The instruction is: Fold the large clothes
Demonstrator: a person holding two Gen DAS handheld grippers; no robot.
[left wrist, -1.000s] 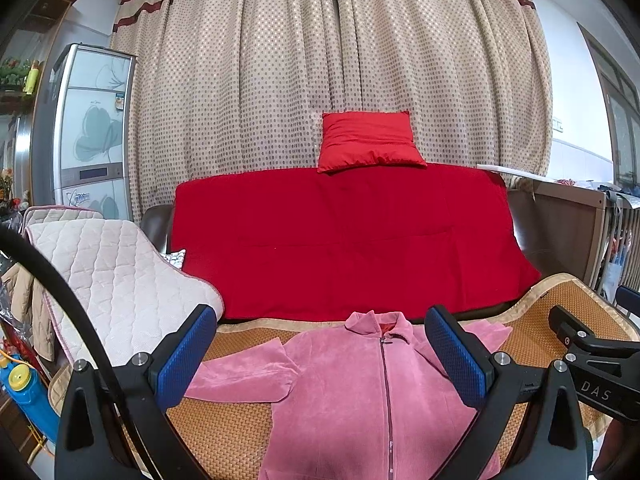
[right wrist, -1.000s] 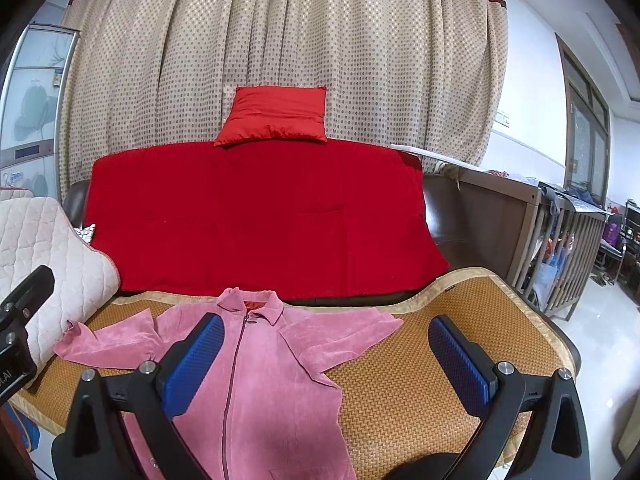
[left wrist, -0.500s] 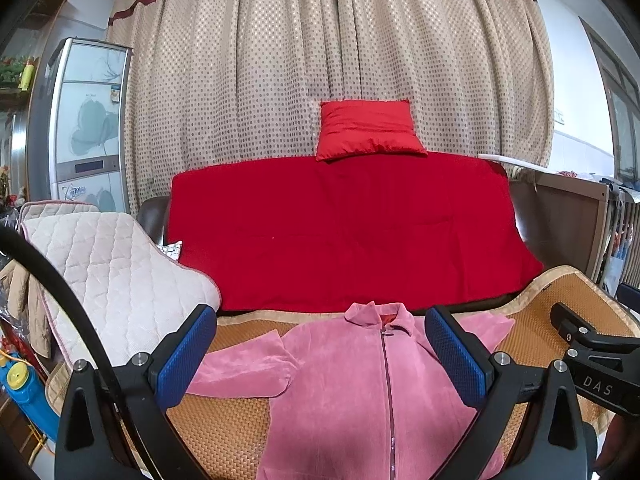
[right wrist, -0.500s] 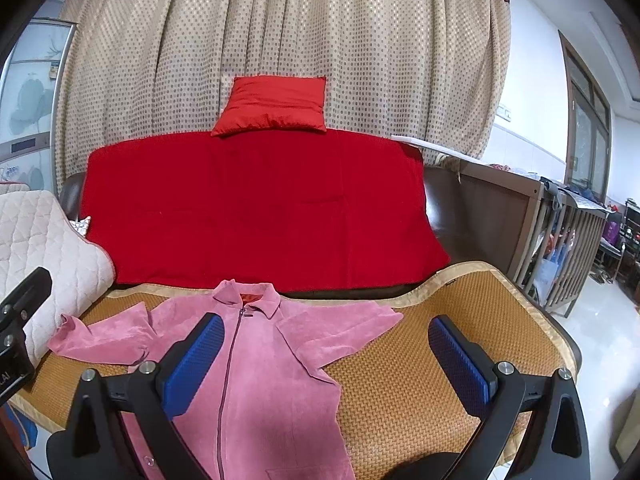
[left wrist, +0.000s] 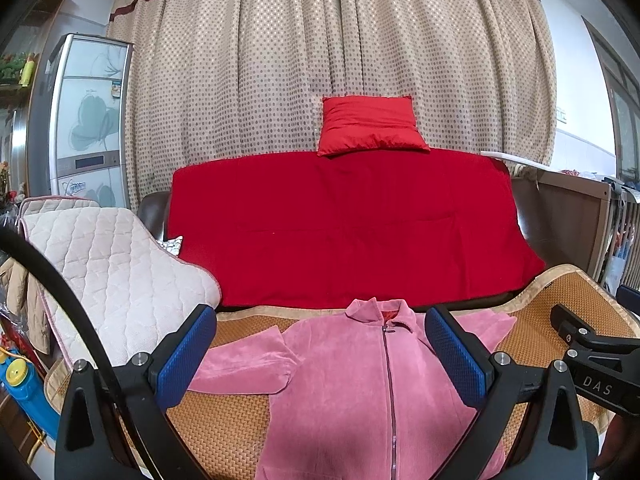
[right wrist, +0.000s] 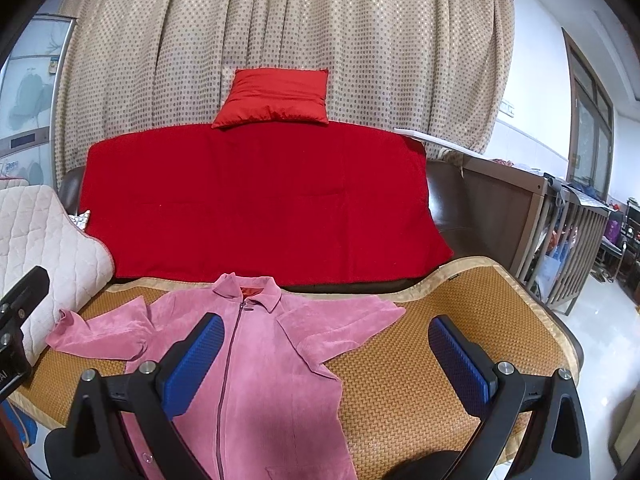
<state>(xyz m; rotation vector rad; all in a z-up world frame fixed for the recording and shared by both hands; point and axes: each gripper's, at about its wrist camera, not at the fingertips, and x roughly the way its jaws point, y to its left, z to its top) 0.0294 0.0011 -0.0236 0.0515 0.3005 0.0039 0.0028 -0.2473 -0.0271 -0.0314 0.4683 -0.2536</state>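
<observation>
Left gripper: pads spread wide, nothing between them, hovering above the jacket's chest.
Right gripper: likewise parted and empty, off to the jacket's right side, over sleeve and bare mat.
Pink jacket: flat on the woven mat, zipped, collar toward the sofa, both sleeves out sideways.
Change: both cameras tipped slightly downward over the last second; sofa and cushion sliding up in frame, more jacket coming into view. No cloth touched, no crease moved.
Meaning: still only the approach, by the look of it; folding not started, first grab probably a sleeve or shoulder.
Left view only: left sleeve close up, bent back on itself, plus the right tool's black body at the frame's right edge.
Right view only: right sleeve to its tip, wide bare mat beyond it, crib rails further off.
Quilted pad: just beside the mat's left edge.
Red sofa cover: behind the mat.
Red cushion: on top, against the dotted curtain.
</observation>
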